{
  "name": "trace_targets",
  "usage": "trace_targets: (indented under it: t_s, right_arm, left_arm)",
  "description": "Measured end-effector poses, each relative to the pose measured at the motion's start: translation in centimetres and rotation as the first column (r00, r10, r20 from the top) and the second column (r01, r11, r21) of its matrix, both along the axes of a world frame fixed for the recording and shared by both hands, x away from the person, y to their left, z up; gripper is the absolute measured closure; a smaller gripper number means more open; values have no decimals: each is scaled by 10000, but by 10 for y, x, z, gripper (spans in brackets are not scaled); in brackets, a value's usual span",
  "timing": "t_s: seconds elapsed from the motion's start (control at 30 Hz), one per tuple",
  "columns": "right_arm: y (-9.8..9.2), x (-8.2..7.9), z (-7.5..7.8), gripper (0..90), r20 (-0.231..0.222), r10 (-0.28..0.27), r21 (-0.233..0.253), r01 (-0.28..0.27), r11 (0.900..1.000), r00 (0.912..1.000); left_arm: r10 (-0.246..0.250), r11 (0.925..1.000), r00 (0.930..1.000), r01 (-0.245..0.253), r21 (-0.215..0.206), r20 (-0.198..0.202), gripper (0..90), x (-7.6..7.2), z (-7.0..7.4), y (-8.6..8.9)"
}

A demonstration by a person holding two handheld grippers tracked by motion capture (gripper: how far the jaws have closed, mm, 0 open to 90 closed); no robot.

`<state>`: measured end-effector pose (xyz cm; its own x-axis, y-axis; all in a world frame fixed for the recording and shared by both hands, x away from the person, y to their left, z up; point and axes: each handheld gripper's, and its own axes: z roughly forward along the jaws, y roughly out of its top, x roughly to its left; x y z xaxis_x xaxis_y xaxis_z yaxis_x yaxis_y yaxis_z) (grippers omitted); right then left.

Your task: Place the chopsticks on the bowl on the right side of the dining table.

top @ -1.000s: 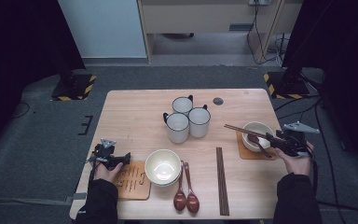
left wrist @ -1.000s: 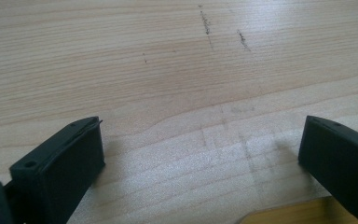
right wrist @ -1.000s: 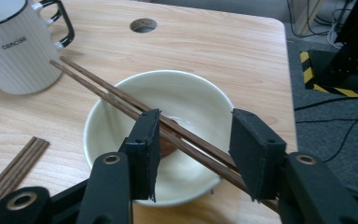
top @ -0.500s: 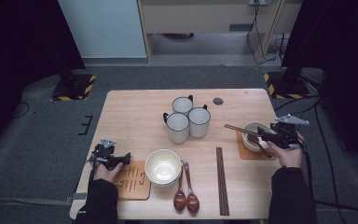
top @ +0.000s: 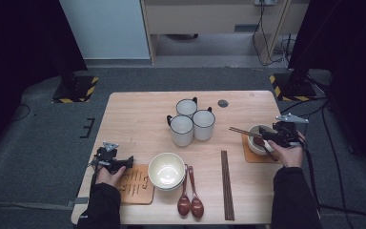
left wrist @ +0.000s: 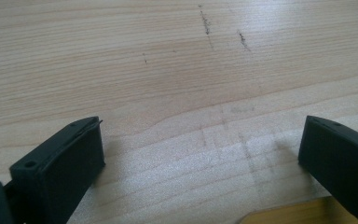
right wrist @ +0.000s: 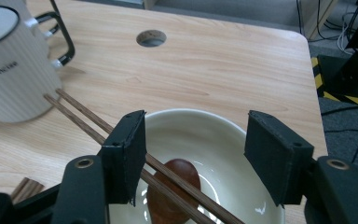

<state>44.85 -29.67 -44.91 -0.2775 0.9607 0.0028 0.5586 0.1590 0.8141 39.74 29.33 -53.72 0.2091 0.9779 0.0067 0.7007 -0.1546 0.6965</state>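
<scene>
the wooden table (top: 138,119) spreads out in front of me with most of the setting laid along its near half. three white mugs (top: 192,122) cluster just past the middle. at my right, about three o'clock from them, the small white bowl (top: 256,138) sits on an orange coaster (top: 250,155), and a brown spoon (right wrist: 175,189) lies down inside it.

the pair of chopsticks (top: 240,131) is what i am working on. it rests across that bowl's rim, long axis running from roughly ten o'clock, where the tips reach out toward the nearest mug (right wrist: 9,70), back to four o'clock under my right hand. in the right gripper view the two sticks pass just inside my left jaw, seemingly against its inner face, and well clear of the other.

my right gripper (right wrist: 193,154) stands wide open above the bowl and grips nothing; closing would, i judge, sweep the sticks sideways before pinching them, so i would first centre them between the pads.

my left gripper (top: 116,162) is far off at the near left edge, by the other coaster (top: 136,183) beside a bigger bowl (top: 165,171), jaws spread over bare wood and empty. the right hand is plainly the nearer one.
</scene>
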Motion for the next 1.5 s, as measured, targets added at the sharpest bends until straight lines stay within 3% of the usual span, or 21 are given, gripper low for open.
trace_targets:
  t_s: [0.67,1.13,1.5]
  right_arm:
    - [0,12,-21,356,-298,-361,-355,350,9988,9989]
    - [1,13,-21,360,-472,-85,-357,68,9993,9988]
    - [4,11,-23,357,-625,306,-695,-349,9970,9976]
  left_arm:
    - [5,10000,10000,-5,-4,4,0,0,0,0]
    - [5,10000,10000,-5,-7,4,0,0,0,0]
    - [5,10000,10000,-5,-6,6,0,0,0,0]
